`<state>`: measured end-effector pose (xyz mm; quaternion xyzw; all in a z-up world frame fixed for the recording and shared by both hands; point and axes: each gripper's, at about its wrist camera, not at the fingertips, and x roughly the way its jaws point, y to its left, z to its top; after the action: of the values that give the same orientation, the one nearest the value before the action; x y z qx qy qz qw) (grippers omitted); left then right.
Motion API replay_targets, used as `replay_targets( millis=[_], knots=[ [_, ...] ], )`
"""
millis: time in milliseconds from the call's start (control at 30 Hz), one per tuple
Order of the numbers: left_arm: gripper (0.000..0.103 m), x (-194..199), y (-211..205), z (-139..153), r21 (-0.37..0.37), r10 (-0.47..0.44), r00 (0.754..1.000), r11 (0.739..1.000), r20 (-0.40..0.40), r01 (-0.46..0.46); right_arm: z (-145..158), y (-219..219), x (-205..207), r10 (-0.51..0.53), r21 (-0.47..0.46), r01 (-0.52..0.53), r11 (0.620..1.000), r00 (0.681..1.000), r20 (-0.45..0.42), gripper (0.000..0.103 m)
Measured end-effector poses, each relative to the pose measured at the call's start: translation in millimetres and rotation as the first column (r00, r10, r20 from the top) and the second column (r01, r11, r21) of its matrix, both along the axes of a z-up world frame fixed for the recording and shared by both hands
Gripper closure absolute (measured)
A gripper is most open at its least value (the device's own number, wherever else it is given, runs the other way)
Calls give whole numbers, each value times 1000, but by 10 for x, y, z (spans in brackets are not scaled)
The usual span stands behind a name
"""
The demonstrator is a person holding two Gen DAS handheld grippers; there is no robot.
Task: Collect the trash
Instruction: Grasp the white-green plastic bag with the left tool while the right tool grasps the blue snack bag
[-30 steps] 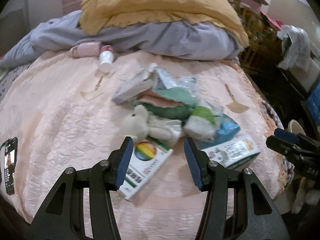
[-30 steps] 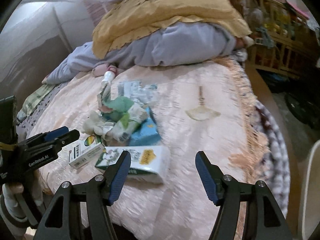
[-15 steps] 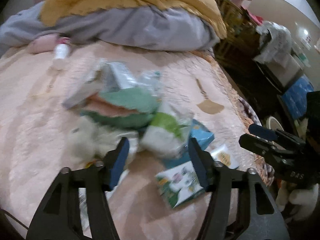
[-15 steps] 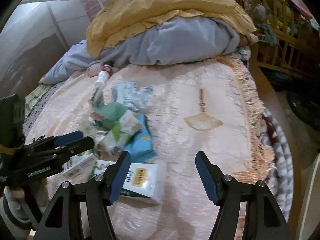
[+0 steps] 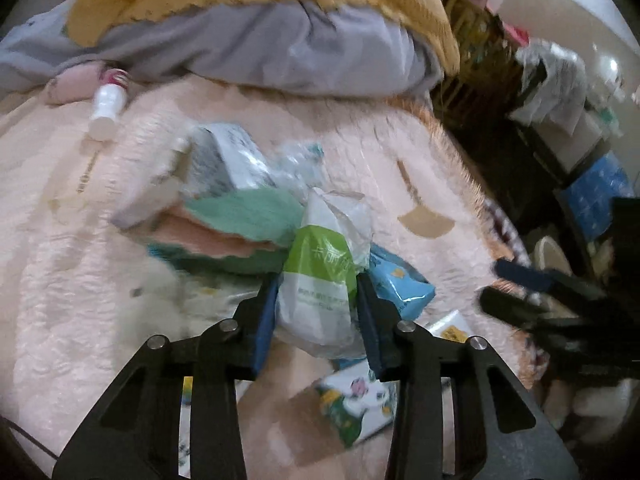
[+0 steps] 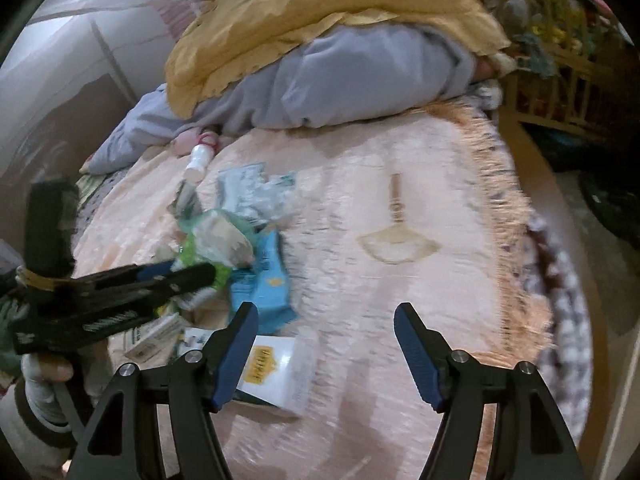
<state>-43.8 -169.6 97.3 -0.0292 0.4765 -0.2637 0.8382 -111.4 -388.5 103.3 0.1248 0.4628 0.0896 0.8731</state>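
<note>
A pile of trash lies on the pink bedspread. My left gripper has its jaws around a green-and-white plastic packet, touching both sides of it. Around the packet lie a blue packet, a green and pink wrapper, a silvery carton and a flowered white box. My right gripper is open and empty above the bedspread, with a white box by its left finger. The left gripper shows in the right wrist view at the pile.
A white bottle lies near the grey and yellow bedding at the back. A fan-shaped print marks the bedspread. The fringed bed edge is on the right, with cluttered furniture beyond.
My left gripper has moved forward and right into the pile and closed its jaws around the green-and-white packet. My right gripper has shifted slightly and stays open.
</note>
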Motion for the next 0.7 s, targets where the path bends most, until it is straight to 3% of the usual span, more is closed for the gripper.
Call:
replay_targets(
  millis=[167, 433, 500, 700],
  knots=[
    [68, -57, 332, 182, -6, 63, 997, 998, 45, -63, -59, 418, 290, 127, -26, -127, 992, 992, -19, 28],
    [68, -91, 485, 109, -21, 101, 995, 995, 16, -100, -466, 954, 789, 276, -165, -308, 937, 942, -190, 27],
    [68, -110, 472, 99, -25, 101, 995, 995, 13, -100, -514, 931, 809, 253, -204, -291, 935, 948, -194, 46],
    [68, -171, 335, 144, -42, 85, 996, 996, 27, -84, -336, 569, 580, 166, -201, -183, 962, 981, -99, 52]
  ],
)
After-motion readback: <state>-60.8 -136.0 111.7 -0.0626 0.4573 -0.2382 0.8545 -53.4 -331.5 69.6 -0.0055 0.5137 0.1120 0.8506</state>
